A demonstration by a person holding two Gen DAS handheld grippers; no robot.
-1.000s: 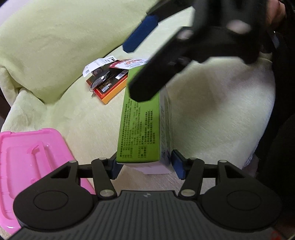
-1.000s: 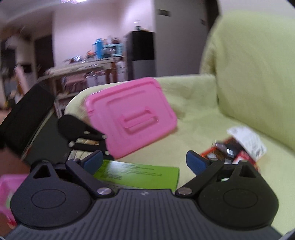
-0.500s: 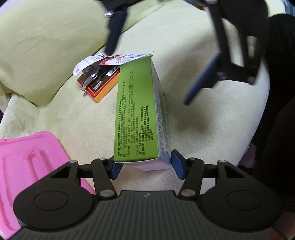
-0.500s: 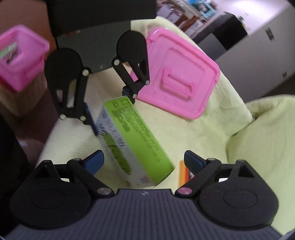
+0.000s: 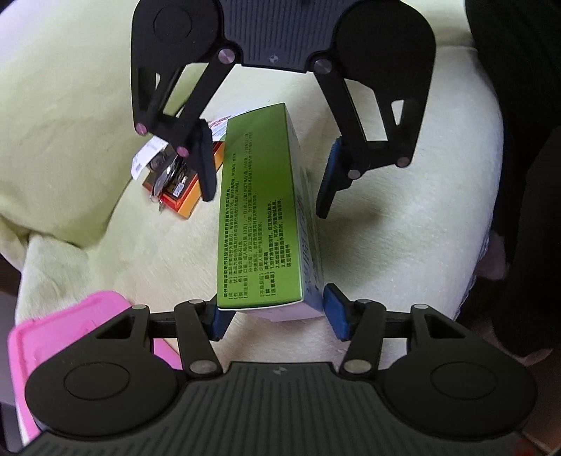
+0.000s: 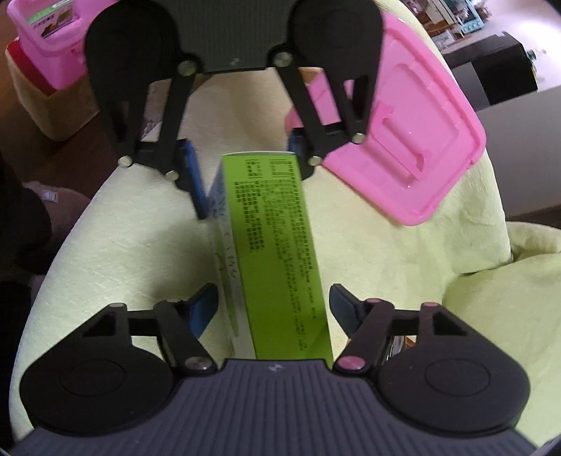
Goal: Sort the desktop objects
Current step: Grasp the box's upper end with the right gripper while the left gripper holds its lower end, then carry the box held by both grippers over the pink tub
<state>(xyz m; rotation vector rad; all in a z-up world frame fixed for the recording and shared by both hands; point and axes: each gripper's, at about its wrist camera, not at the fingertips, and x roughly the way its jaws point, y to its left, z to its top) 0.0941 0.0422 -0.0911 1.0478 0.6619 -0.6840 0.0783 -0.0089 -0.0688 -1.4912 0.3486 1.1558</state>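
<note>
Left gripper (image 5: 271, 314) jaws closed on the near end of the green carton (image 5: 259, 207); the blue pads (image 5: 335, 312) press both of its long sides. Carton is held out lengthwise over the yellow-green sofa cushion (image 5: 403, 217); whether its underside rests on the fabric I cannot tell. Right gripper (image 6: 271, 308) faces it from the far end, jaws wide, straddling the carton with a gap on each side, nothing clamped. Risks, as judged: grip sits at one extreme end, so the long carton could pivot or droop about the pads. If the right jaws close off-centre while the left holds, the thin card walls may crush or twist. If the left lets go before the right has pinched, the carton drops onto soft cushion and could roll toward the pink lid (image 6: 403, 140) or the small orange packet (image 5: 182, 196) beside it. Pink bin (image 6: 45, 28) stands well apart, off the sofa.
</note>
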